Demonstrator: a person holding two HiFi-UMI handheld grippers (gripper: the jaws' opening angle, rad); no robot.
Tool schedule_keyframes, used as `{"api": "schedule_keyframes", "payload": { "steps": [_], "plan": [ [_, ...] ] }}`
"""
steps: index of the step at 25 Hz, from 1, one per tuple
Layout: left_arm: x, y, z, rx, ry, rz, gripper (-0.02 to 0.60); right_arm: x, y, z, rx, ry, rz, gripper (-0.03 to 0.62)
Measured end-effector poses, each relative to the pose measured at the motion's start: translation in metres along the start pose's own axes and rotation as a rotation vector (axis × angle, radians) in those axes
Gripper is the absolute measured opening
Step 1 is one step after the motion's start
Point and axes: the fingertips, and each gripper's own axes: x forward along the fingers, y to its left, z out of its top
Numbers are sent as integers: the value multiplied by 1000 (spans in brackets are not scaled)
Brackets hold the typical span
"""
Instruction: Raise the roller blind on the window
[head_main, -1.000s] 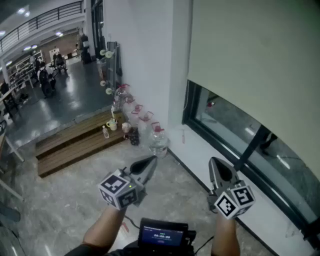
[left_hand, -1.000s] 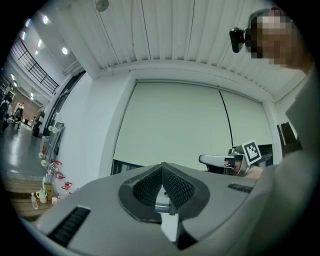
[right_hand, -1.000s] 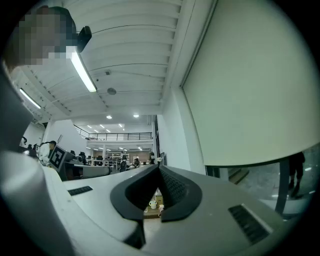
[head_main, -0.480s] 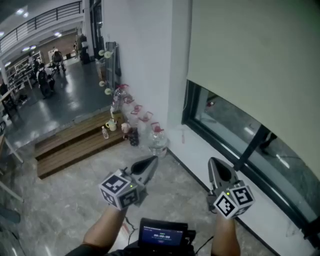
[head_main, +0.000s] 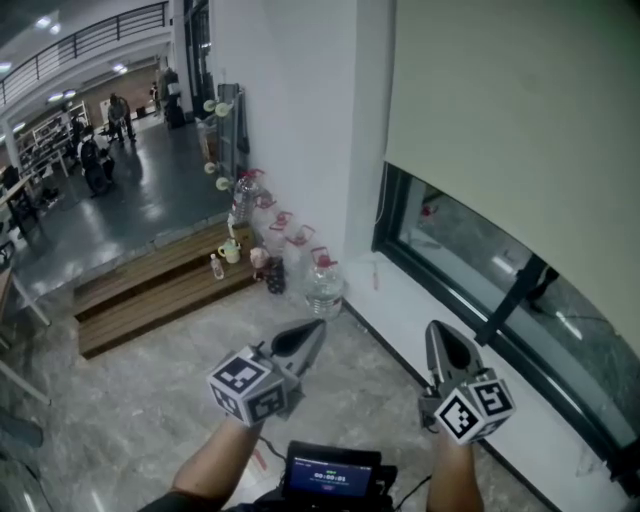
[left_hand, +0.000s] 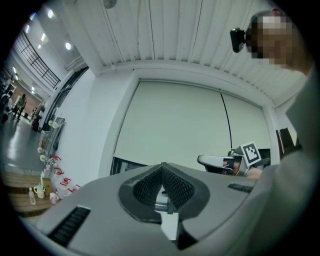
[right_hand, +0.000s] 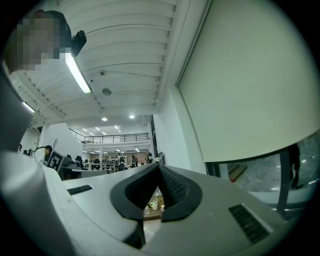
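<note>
**Blind still down as both hand-held grippers wait below the window**

Nearest us, a small screen (head_main: 330, 470) glows at chest level. Just beyond it we hold the left hand-held gripper (head_main: 312, 333) and the right hand-held gripper (head_main: 441, 338) side by side over the marble floor (head_main: 150, 400). Each has its jaws pressed together on nothing, and both are well short of the wall. Past them, water jugs (head_main: 322, 287) stand in the corner by a wooden step (head_main: 150, 290). To the right runs the window (head_main: 470, 265). Over it hangs the blind (head_main: 520, 110), drawn down across most of the glass, with only a slanting strip showing beneath its hem. A thin cord (head_main: 378, 235) hangs at the frame's left edge. Far off, people move about an open hall.

We judge the blind's cloth light and limp, with the hem the only part likely to be stiff. Tugging the fabric would probably crease it, not wind it up. The cord looks the place to take hold. It is thin and probably slick, so it would want a firm pinch low down, from jaws that part first.

Against a second ago, little differs. The whole scene sits a shade lower and further right in our view. The hem crosses the glass at the same height, and both hand-held grippers were closed then as now.
</note>
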Motion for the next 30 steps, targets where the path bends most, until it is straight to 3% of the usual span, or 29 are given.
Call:
{"api": "schedule_keyframes", "payload": {
  "steps": [15, 21, 30],
  "plan": [
    [-1, 42, -4, 26, 23, -15, -6, 39, 21, -14, -18, 5, 12, 0],
    [38, 66, 4, 24, 18, 12, -6, 76, -10, -6, -14, -16, 57, 0],
    [127, 90, 21, 63, -3, 25, -6, 125, -90, 17, -27, -42, 86, 0]
  ]
}}
